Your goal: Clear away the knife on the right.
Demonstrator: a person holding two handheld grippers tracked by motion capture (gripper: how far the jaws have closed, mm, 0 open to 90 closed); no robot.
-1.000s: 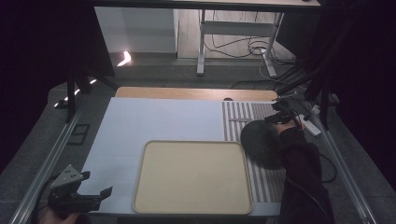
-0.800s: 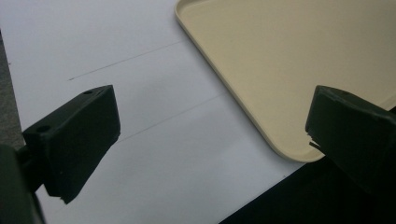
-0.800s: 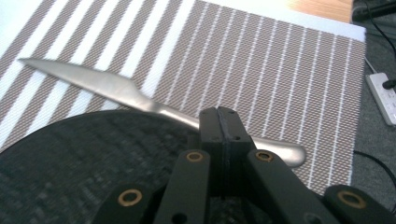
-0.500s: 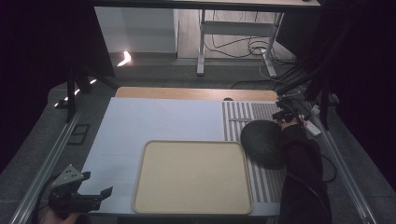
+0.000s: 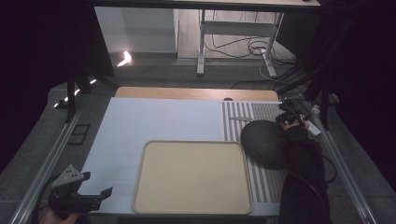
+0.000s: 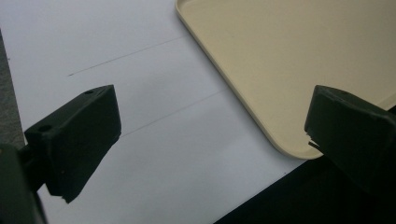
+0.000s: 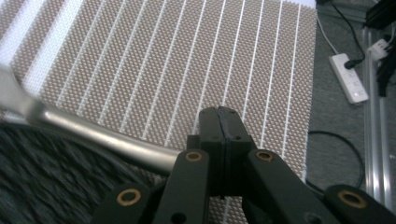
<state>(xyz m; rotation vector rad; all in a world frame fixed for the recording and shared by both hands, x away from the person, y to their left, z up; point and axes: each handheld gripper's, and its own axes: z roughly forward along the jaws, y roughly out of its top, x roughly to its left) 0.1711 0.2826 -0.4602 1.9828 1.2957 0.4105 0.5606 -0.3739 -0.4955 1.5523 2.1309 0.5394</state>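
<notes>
At the bench's near-left corner, left gripper (image 5: 106, 192) hovers with jaws spread wide, over the white sheet (image 6: 154, 121) beside the beige rectangular plastic tray (image 5: 194, 176). Right gripper (image 7: 225, 121) sits at the far-right edge over the brown-and-white striped woven mat (image 7: 187, 60), jaws pressed together, empty. A silver metal handle (image 7: 93, 135) lies just beside it, next to a dark round textured object (image 5: 265, 143).

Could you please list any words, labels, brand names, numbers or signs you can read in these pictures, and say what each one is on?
None: no readable text shows in any view.
The plain beige rectangular plastic tray bears no print.
The brown-and-white striped woven placemat carries only its pattern.
The white power strip on the floor shows no legible marking.
</notes>
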